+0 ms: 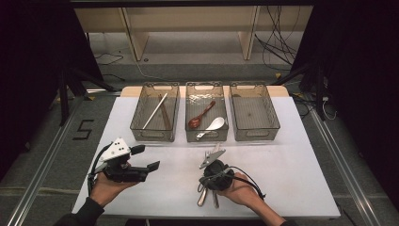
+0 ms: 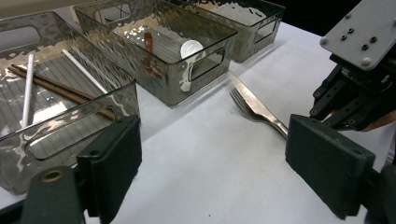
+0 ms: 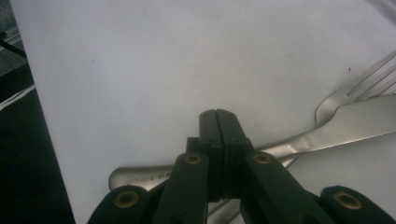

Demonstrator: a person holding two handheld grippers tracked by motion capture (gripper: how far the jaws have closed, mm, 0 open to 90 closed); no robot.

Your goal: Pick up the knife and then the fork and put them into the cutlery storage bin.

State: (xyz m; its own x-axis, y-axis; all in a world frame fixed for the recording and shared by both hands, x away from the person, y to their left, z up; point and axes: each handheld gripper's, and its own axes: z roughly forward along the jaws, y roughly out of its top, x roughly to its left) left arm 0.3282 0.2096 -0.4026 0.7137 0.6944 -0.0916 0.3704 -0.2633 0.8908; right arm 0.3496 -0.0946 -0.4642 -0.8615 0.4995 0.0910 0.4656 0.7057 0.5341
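Fork: I'm seeing it shiny, lying on white surface w/ a knife.
Right tool: pressing closed above handle, gripping nothing.
Left tool: gaping wide, empty.
Bins: sitting beyond.

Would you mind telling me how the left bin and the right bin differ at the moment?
The left bin holds a white stick and brown chopsticks; the right bin holds nothing. The left bin is at the row's left end, nearer the left gripper; the right bin is at the opposite end. Both are clear, ribbed, with cut-out handles.
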